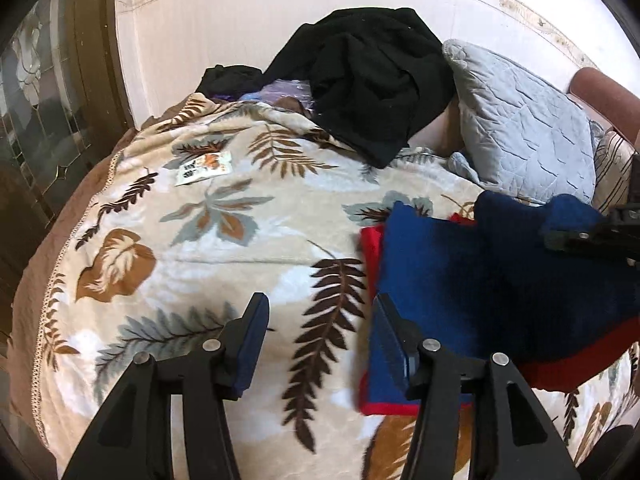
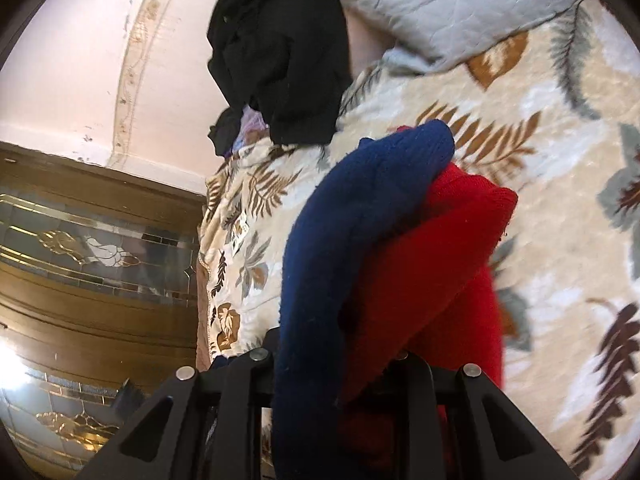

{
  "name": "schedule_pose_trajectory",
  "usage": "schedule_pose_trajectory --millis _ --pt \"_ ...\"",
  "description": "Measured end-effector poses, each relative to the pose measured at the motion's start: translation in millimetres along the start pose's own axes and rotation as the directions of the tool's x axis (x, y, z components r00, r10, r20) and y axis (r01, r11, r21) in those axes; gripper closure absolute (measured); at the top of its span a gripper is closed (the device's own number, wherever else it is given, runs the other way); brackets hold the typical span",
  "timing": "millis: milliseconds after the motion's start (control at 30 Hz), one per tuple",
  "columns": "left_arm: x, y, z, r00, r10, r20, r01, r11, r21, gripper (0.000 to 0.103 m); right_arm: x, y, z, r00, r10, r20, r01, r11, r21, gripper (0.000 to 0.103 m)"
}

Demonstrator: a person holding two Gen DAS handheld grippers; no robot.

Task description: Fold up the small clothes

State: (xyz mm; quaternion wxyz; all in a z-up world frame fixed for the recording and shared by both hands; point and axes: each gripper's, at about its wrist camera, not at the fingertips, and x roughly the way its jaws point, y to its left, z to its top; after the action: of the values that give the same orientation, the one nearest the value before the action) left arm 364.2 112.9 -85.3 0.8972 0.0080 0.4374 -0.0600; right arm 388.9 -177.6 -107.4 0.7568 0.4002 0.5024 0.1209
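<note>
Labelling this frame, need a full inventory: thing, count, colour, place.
garment: 1, blue and red knit, on blanket right of the left gripper, one part lifted
blanket: 1, cream with leaf print, covers the bed
black clothes: 1 pile, black, far end by the wall
pillow: 1, grey quilted, far right
card: 1, white and orange, on blanket far left
cabinet: 1, brown with patterned glass, beside bed
left gripper: open, over blanket
right gripper: shut on garment
</note>
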Motion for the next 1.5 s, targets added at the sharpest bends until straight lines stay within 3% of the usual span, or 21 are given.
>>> schedule_pose_trajectory --millis 100,200,267,300,433,467,533,633,667,833,867,967,1100,1233,1267,1333,1367,1433,1500 --pt "3.3 14.9 -2.9 1.0 0.008 -0.018 -0.008 1.0 -0.014 0.048 23.5 10.1 -4.0 1.0 -0.013 -0.02 0.014 0.999 0.029 0.074" --pt "3.4 32.3 -6.2 0.999 0.026 -0.022 -0.027 0.999 -0.036 0.048 50.3 14.0 -5.9 0.999 -0.029 -0.045 0.033 0.995 0.089 0.062" --pt "3.7 43.9 -8.6 0.999 0.034 -0.027 -0.036 0.998 -0.053 0.048 68.9 15.2 -7.5 0.998 -0.005 -0.056 0.012 0.992 0.127 0.031" --pt "4.1 47.2 -9.8 0.999 0.034 -0.029 -0.035 0.998 -0.058 0.048 75.1 17.5 -8.8 0.998 0.001 -0.06 0.007 0.991 0.133 0.03" --pt "-0.8 56.7 -10.9 1.0 0.008 -0.02 -0.009 0.997 -0.076 0.048 99.3 33.6 -12.8 0.996 0.05 -0.072 -0.039 0.988 0.151 0.03" --pt "-3.0 56.6 -10.0 1.0 -0.014 -0.012 0.013 0.996 -0.083 0.048 102.9 39.4 -12.7 0.991 0.099 -0.084 -0.085 0.984 0.154 0.03" --pt "-5.4 53.2 -8.1 0.997 -0.077 0.004 0.077 0.993 -0.089 0.048 100.1 48.9 -12.6 0.99 0.121 -0.076 -0.11 0.985 0.132 0.03" --pt "2.6 38.6 -8.5 0.987 -0.162 -0.01 0.16 0.981 -0.106 0.048 81.3 57.3 -7.3 0.998 0.058 0.003 -0.058 0.998 0.036 0.03" --pt "7.9 27.6 -10.1 0.975 -0.221 -0.031 0.217 0.97 -0.106 0.048 73.2 53.6 -4.1 0.999 0.026 0.03 -0.027 1.0 0.012 0.03" --pt "4.3 -23.1 -18.1 0.931 -0.357 -0.073 0.356 0.934 -0.023 0.048 51.5 33.4 10.9 0.983 -0.136 0.124 0.148 0.984 -0.099 0.041" --pt "3.8 -32.6 -20.7 0.933 -0.351 -0.086 0.352 0.936 -0.003 0.048 47.7 31.6 13.9 0.975 -0.169 0.147 0.188 0.973 -0.133 0.041" --pt "17.3 -47.7 -29.1 0.933 -0.325 -0.152 0.327 0.945 -0.016 0.026 40.5 21.0 32.5 0.961 -0.213 0.175 0.246 0.949 -0.198 0.04" --pt "45.1 -53.2 -40.0 0.937 -0.256 -0.239 0.254 0.966 -0.036 0.026 42.1 1.4 55.3 0.935 -0.305 0.182 0.339 0.92 -0.2 0.034" --pt "63.1 -53.1 -48.3 0.925 -0.26 -0.277 0.249 0.966 -0.074 0.026 58.8 -24.9 69.8 0.932 -0.335 0.14 0.355 0.923 -0.148 0.034" --pt "66.0 -51.0 -49.8 0.926 -0.264 -0.271 0.25 0.965 -0.085 0.027 65.3 -33.1 73.8 0.929 -0.346 0.131 0.362 0.923 -0.13 0.034" --pt "70.1 -50.9 -49.9 0.924 -0.28 -0.262 0.268 0.96 -0.079 0.045 78.1 -46.5 77.4 0.941 -0.326 0.089 0.334 0.937 -0.101 0.034" --pt "72.6 -50.9 -49.3 0.919 -0.297 -0.259 0.284 0.955 -0.087 0.06 84.7 -54.5 78.4 0.953 -0.295 0.065 0.299 0.951 -0.072 0.033" --pt "70.7 -50.2 -48.3 0.922 -0.31 -0.233 0.293 0.95 -0.103 0.08 88.9 -63.2 78.8 0.971 -0.227 0.077 0.23 0.972 -0.036 0.034" --pt "64.8 -52.4 -43.6 0.932 -0.312 -0.187 0.301 0.95 -0.083 0.087 86.9 -62.9 79.0 0.971 -0.213 0.105 0.219 0.974 -0.054 0.068"
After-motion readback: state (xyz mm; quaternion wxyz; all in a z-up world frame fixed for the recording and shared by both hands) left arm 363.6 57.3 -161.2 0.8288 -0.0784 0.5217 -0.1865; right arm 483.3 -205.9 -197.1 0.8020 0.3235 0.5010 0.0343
